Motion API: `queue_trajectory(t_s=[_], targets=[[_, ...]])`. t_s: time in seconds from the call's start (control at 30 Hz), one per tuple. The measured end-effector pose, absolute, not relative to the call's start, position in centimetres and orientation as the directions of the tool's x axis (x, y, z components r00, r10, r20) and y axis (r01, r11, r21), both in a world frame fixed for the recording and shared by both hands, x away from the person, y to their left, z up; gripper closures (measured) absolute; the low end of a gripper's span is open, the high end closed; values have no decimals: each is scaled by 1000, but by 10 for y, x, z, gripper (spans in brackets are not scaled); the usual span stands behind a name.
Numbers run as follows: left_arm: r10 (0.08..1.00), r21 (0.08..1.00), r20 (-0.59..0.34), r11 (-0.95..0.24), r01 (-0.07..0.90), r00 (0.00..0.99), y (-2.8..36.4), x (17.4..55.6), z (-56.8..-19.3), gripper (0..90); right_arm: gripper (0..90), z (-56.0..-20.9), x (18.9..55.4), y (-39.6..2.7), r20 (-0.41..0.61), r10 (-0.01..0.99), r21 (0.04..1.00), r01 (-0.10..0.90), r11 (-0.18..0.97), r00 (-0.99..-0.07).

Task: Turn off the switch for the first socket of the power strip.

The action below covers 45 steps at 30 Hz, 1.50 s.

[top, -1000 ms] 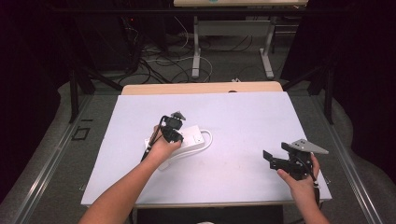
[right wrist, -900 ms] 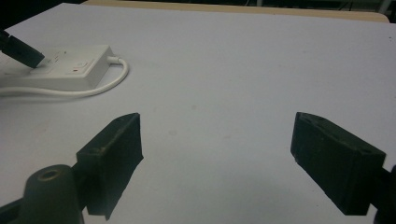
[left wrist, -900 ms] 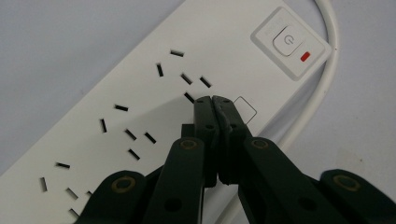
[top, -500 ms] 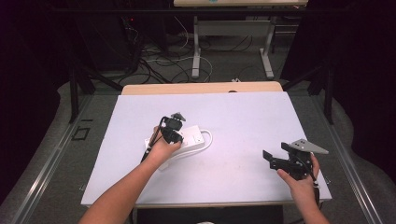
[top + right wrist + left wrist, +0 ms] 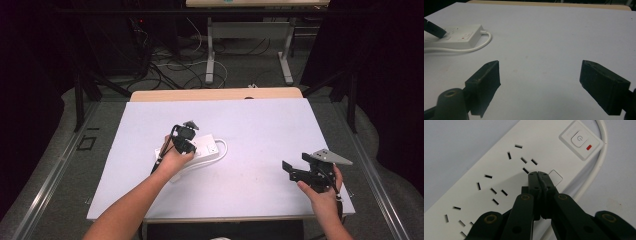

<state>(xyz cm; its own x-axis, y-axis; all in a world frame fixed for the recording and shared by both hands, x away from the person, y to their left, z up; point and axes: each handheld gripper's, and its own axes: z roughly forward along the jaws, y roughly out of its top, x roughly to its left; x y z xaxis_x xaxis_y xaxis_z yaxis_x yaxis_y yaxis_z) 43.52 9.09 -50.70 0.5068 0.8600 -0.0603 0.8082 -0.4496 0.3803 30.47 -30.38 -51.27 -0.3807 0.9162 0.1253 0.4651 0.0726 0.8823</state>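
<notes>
A white power strip [image 5: 209, 148] with its cable [image 5: 223, 150] lies left of the table's middle. My left gripper [image 5: 186, 145] points down onto it. In the left gripper view the gripper [image 5: 537, 173] is shut with nothing between the jaws, its tips resting on the power strip [image 5: 486, 167] beside a small square button [image 5: 555, 177]; the rocker switch [image 5: 580, 138] and white cable [image 5: 596, 162] lie beyond. My right gripper [image 5: 296, 163] hovers open near the front right; in its own view the gripper [image 5: 540, 80] is spread wide over bare table, with the power strip [image 5: 461, 37] far off.
The white table top [image 5: 260, 125] has a wooden strip [image 5: 215, 94] along its far edge. Behind it stand desk legs [image 5: 210, 50] and loose floor cables [image 5: 175, 60]. The person's forearms come in from the bottom edge.
</notes>
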Motion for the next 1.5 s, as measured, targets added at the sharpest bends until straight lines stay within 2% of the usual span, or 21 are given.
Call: queue_trajectory(t_s=[0.93,1.5], targets=[[856,410,-81,-438,800,510,96,430,-499,890,162,-512,302,-306,122,920,883,464,70,-373],[843,466,-123,-417,780,524,106,421,-486,835,163,-513,303,-306,124,919,887,458,66,-373]])
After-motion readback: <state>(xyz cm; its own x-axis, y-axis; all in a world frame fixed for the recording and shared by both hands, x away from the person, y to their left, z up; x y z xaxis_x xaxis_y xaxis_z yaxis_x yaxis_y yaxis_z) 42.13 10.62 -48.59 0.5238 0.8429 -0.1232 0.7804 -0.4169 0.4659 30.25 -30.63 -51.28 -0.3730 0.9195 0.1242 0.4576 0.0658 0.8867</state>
